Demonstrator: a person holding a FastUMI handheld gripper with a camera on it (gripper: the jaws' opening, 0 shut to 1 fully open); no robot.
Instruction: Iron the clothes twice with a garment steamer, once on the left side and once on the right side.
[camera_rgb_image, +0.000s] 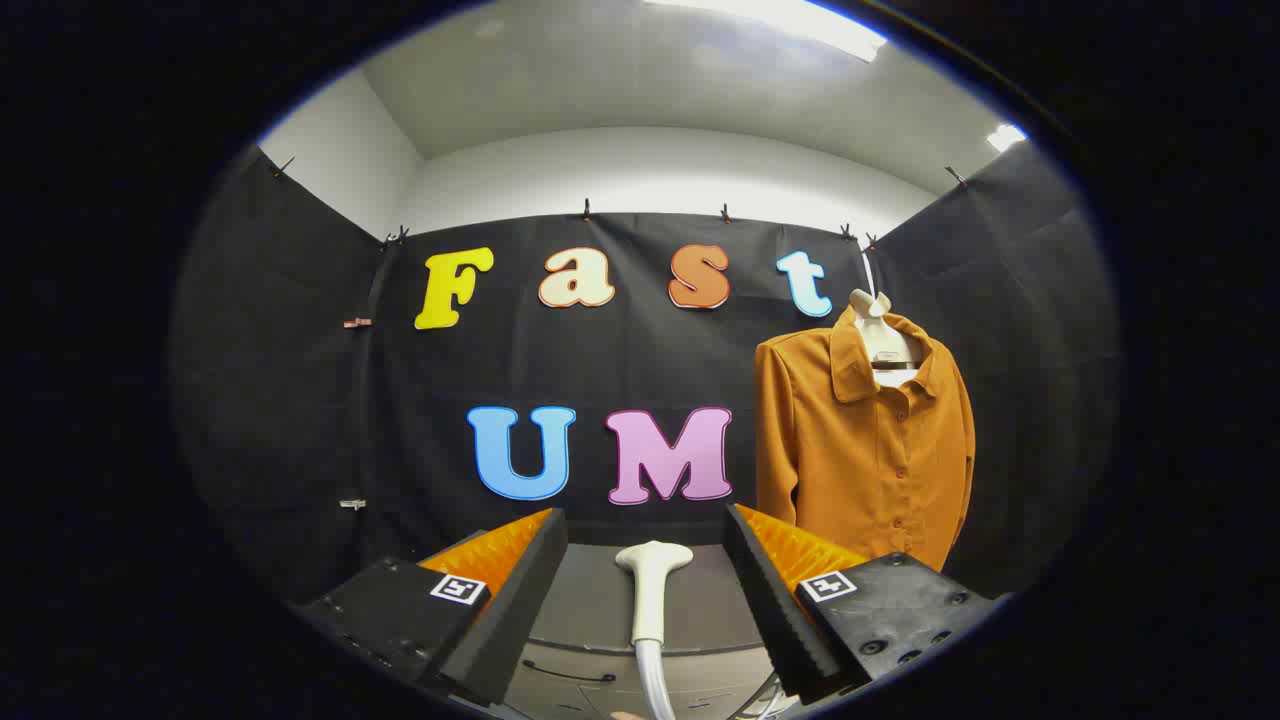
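A white garment steamer head (652, 590) lies on a grey surface (590, 600), its hose running back toward me. It sits between the two fingers of my gripper (646, 520), a little below them, and neither finger touches it. The gripper is open wide. An orange-brown buttoned shirt (862, 440) hangs on a white hanger (880, 335) against the black booth wall, beyond and to the right of the right finger (775, 580). The shirt's lower hem is hidden behind that finger.
The grey surface looks like a cabinet top with a drawer handle (565, 675) on its front. Black cloth walls close the booth at the back and on both sides. A small bit of a hand (628, 715) shows below the hose.
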